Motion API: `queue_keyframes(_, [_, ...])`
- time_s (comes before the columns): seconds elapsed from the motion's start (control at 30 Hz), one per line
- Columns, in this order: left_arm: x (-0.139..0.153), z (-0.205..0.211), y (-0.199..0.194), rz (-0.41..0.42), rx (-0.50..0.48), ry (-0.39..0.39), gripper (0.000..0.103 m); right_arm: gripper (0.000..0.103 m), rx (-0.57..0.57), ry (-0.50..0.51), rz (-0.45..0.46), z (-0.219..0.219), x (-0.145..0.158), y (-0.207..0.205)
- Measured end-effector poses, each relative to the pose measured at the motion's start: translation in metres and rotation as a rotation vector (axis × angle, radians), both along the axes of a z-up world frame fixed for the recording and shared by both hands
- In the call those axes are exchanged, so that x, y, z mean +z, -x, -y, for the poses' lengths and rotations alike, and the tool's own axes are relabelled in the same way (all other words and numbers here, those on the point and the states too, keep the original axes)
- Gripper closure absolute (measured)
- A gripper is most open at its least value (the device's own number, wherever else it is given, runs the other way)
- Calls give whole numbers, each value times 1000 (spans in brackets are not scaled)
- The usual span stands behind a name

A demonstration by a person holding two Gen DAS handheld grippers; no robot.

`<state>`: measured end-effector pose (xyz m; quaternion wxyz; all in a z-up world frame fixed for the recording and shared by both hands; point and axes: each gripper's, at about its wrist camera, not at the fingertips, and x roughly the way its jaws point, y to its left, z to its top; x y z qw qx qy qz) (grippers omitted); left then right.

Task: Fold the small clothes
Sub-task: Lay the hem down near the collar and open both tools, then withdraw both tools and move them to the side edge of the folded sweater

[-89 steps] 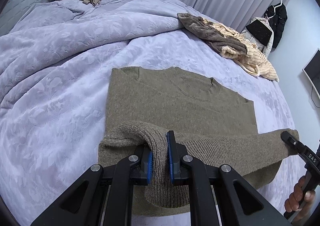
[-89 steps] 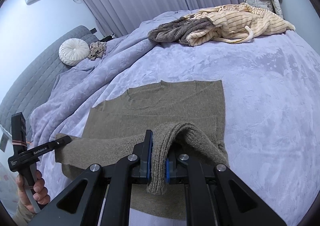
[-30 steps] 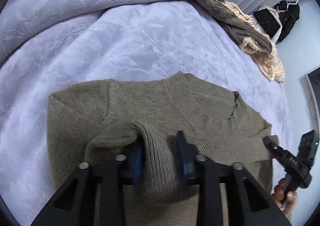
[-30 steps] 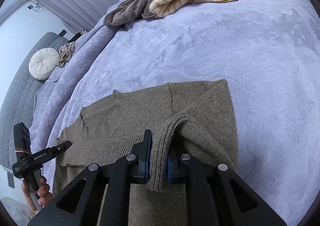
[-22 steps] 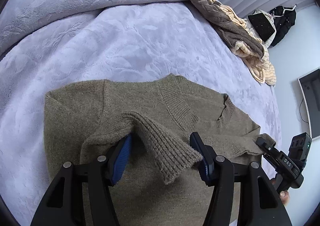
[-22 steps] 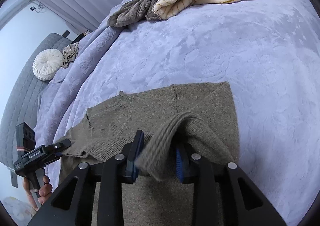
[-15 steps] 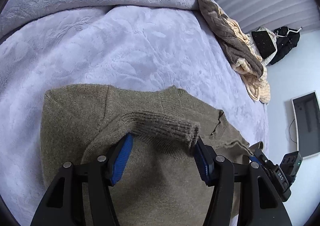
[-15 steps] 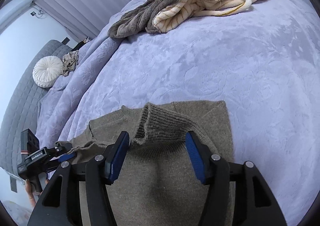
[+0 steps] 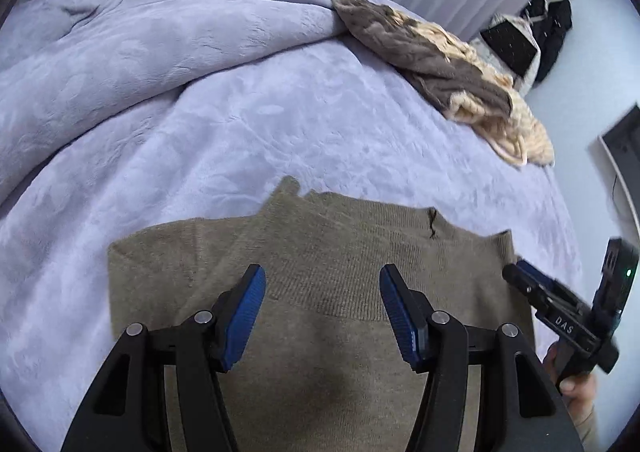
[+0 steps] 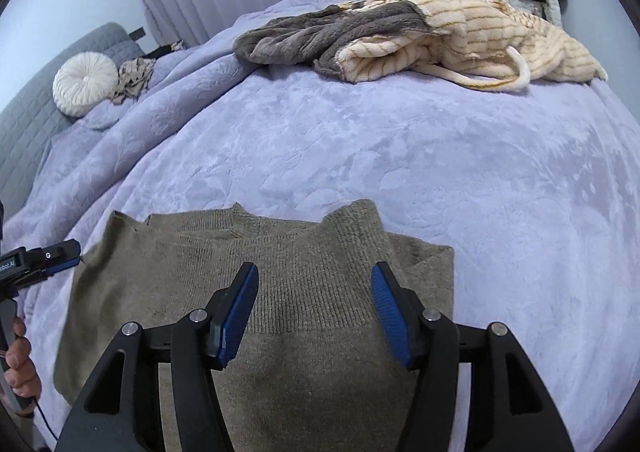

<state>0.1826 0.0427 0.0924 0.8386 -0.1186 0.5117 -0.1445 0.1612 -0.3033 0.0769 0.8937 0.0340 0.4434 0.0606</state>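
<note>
On the bed (image 9: 280,124), folded sweater (image 9: 320,332)

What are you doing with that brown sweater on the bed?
A person is folding the brown sweater on the purple bed cover, using a gripper in each hand. The bottom part is folded up over the top. The left gripper and right gripper have just opened, so both are open above the sweater with nothing pinched. A heap of other clothes lies farther back.
</note>
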Motion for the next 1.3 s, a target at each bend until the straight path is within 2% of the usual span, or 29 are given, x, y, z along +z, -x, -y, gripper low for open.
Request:
queue_keyframes(0.07, [-14, 16, -8, 4, -13, -113, 42, 40, 19, 58, -21, -6, -9, -9])
queue_keyframes(0.13, [-32, 19, -16, -20, -7, -181, 42, 40, 1, 103, -62, -3, -21, -21])
queue_keyframes(0.17, [-43, 15, -21, -34, -3, -194, 42, 41, -15, 110, -79, 3, -27, -25])
queue_keyframes(0.23, [-52, 5, -23, -31, -6, -166, 42, 41, -42, 125, -95, 13, -34, -30])
queue_keyframes(0.27, [-53, 0, -23, -32, -7, -141, 42, 41, -58, 132, -99, 18, -34, -31])
queue_keyframes(0.33, [-45, -4, -18, -30, 8, -139, 42, 39, -99, 127, -106, 26, -31, -27])
queue_keyframes(0.43, [-25, -3, 7, 13, 42, -174, 42, 38, -106, 114, -47, 20, -12, -1])
queue_keyframes(0.5, [-19, 10, 30, 26, 1, -209, 42, 37, -55, 111, -17, 2, -3, 21])
queue_keyframes(0.63, [-29, 34, 77, 60, -68, -387, 42, 31, 67, 139, -28, -42, -8, 56])
queue_keyframes(0.67, [-34, 33, 85, 56, -74, -403, 42, 31, 94, 163, -32, -49, -13, 64])
queue_keyframes(0.77, [-39, 18, 107, 68, -75, -405, 42, 30, 112, 294, -62, -56, -34, 86])
queue_keyframes(0.8, [-38, 12, 114, 71, -73, -391, 42, 29, 105, 304, -57, -51, -39, 94])
queue_keyframes(0.9, [-36, -5, 134, 71, -75, -372, 42, 26, 40, 272, -45, -24, -33, 117])
queue_keyframes(1.0, [-25, -9, 143, 62, -40, -341, 42, 26, -34, 238, -27, -16, -14, 134])
queue_keyframes(1.1, [-22, -2, 148, 34, -22, -229, 42, 25, -11, 198, -4, -35, -6, 145])
queue_keyframes(1.2, [-39, 6, 156, 12, -5, -267, 42, 24, 43, 203, -40, -57, -21, 153])
queue_keyframes(1.3, [-44, -2, 171, 11, 1, -264, 42, 24, 32, 264, -85, -53, -47, 165])
